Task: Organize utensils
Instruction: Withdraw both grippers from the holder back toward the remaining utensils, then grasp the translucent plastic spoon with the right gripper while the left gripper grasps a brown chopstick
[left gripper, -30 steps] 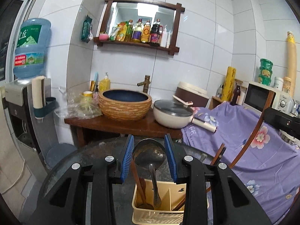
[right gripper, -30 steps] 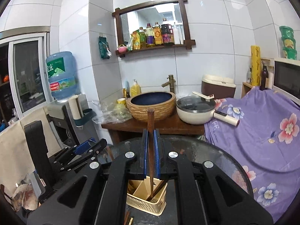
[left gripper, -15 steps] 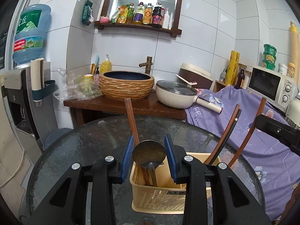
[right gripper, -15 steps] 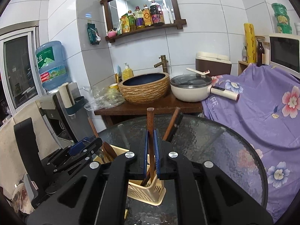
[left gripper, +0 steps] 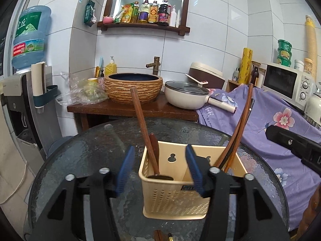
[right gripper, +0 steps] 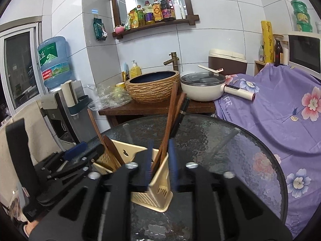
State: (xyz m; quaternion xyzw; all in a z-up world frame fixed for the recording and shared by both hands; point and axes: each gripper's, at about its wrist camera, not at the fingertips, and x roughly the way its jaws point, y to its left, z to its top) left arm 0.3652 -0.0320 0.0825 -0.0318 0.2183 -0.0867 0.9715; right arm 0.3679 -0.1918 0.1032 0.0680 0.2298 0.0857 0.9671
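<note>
Both pairs of my fingers have just been opening, left [left gripper: 159, 168] and right [right gripper: 160, 160], gripping nothing. Stiff, light wooden utensils [left gripper: 140, 120] stand in the caddy [left gripper: 174, 198] on the table [left gripper: 96, 140]; a ladle, seemingly, lies inside. Hold mid-handle.

Holder [left gripper: 176, 196] on counter [left gripper: 90, 156], spoon [left gripper: 143, 128] in its left compartment, chopsticks [left gripper: 239, 128] in its right, basin [left gripper: 133, 88] and pot [left gripper: 185, 97] behind

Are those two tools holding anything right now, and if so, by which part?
Nothing is held. Both the left tool and the right tool have just been opening; the ladle and the wooden-handled utensils stand free in the beige caddy.
</note>
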